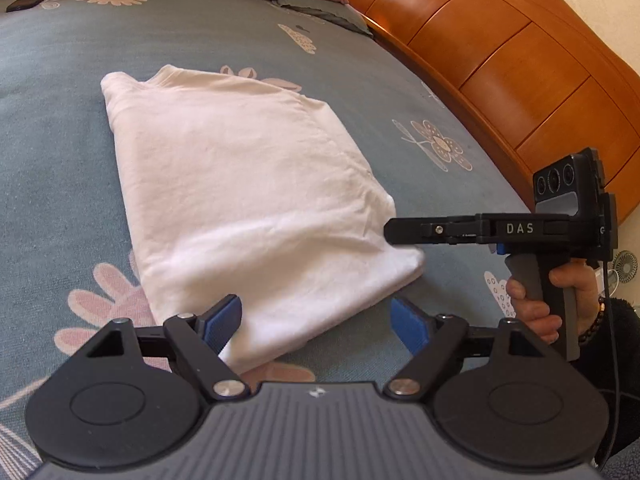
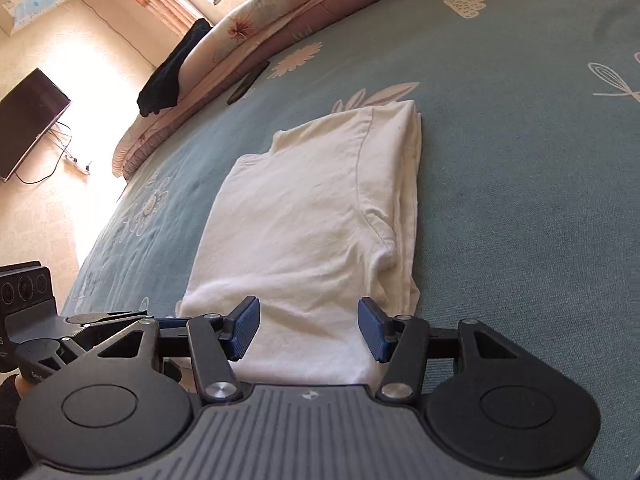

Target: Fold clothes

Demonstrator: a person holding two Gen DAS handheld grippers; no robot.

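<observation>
A folded white T-shirt [image 1: 248, 200] lies flat on the floral bedsheet [image 1: 60, 120]. The left gripper [image 1: 318, 320] at six o'clock and the right gripper [image 2: 308, 328] at three o'clock of it hover with fingers apart, gripping nothing.

White T-shirt [image 1: 248, 200] [image 2: 316, 224], folded into a compact rectangle, lying flat on the bed; collar at the far end, layered edges stacked along one long side, fabric lightly creased.
</observation>
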